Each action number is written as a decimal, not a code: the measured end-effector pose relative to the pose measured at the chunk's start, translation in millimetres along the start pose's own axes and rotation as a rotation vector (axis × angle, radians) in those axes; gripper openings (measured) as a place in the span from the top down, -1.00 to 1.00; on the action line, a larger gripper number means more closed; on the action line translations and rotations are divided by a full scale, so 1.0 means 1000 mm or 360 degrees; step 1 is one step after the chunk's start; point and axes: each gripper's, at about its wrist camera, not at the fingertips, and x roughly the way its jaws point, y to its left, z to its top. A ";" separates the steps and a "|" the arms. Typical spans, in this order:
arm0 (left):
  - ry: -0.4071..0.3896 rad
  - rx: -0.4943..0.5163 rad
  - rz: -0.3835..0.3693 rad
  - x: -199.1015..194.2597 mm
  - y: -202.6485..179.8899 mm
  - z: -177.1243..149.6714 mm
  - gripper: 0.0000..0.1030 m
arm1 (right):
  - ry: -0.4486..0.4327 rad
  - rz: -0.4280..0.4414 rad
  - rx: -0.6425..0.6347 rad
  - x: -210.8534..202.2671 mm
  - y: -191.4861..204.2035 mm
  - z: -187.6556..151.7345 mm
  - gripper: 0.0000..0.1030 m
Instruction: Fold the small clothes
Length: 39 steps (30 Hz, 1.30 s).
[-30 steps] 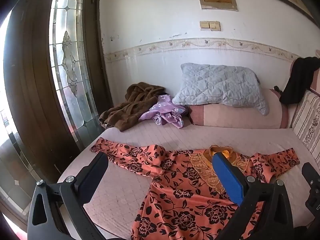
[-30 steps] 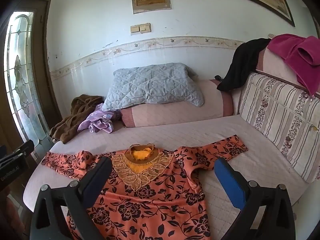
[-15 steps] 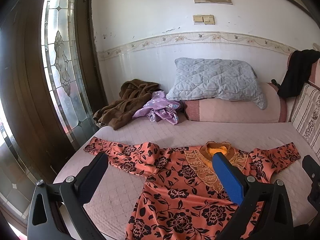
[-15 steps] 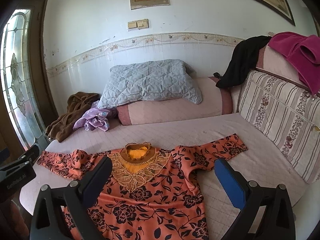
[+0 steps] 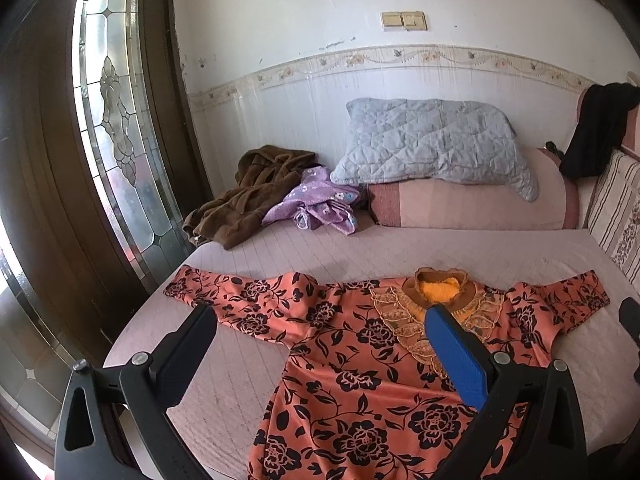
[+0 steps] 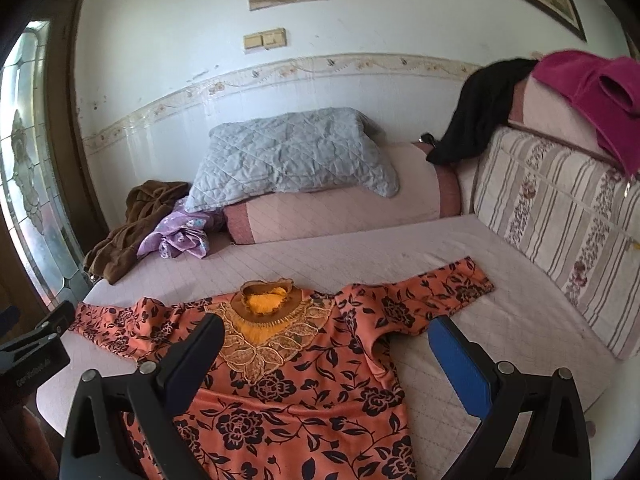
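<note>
The orange floral dress (image 6: 304, 380) lies spread face-up on the bed (image 6: 500, 320), both sleeves stretched outward and collar toward the pillow (image 6: 292, 160). Both tools hang above it, released and holding nothing: the left tool (image 5: 320, 344) over the left sleeve's side, the right tool (image 6: 326, 354) over the chest. The first fold looks unstarted. Best to pinch each sleeve near its cuff (one fabric layer only) and carry it straight across the chest, keeping the cloth flat.

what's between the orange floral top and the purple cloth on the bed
Only bare quilted bedcover lies between the orange floral top and the purple cloth. Both wrist views show it.
</note>
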 end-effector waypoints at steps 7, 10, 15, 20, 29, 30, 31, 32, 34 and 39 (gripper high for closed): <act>0.0005 0.0011 -0.0016 0.008 -0.007 0.002 -1.00 | -0.0027 0.0002 -0.0010 0.005 0.002 0.001 -1.00; 0.0012 0.0022 -0.0019 0.013 -0.011 0.002 -1.00 | -0.0009 0.0018 -0.0002 0.008 0.005 0.002 -1.00; 0.0047 0.0040 -0.0026 0.027 -0.017 0.000 -1.00 | 0.0022 0.0017 0.0033 0.022 0.003 0.000 -1.00; 0.0076 0.0058 -0.0036 0.044 -0.024 -0.001 -1.00 | 0.0081 -0.0004 0.0075 0.043 -0.005 -0.002 -1.00; 0.0260 0.0102 -0.0176 0.116 -0.049 -0.018 -1.00 | 0.0135 -0.0071 0.0179 0.090 -0.058 -0.006 -1.00; 0.0343 0.0104 -0.0252 0.133 -0.054 -0.023 -1.00 | 0.0152 -0.0078 0.0205 0.099 -0.074 -0.008 -1.00; 0.0461 0.0100 -0.0338 0.156 -0.059 -0.033 -1.00 | 0.0172 -0.0074 0.0252 0.108 -0.090 -0.010 -1.00; 0.0599 0.0091 -0.0387 0.181 -0.063 -0.047 -1.00 | 0.0229 -0.0035 0.0350 0.123 -0.114 -0.013 -1.00; 0.0789 0.0058 -0.0394 0.221 -0.067 -0.076 -1.00 | 0.0351 0.0025 0.0571 0.154 -0.161 -0.019 -1.00; 0.0923 0.0123 -0.0283 0.256 -0.070 -0.105 -0.99 | 0.0529 0.0148 0.1252 0.237 -0.272 -0.044 -0.90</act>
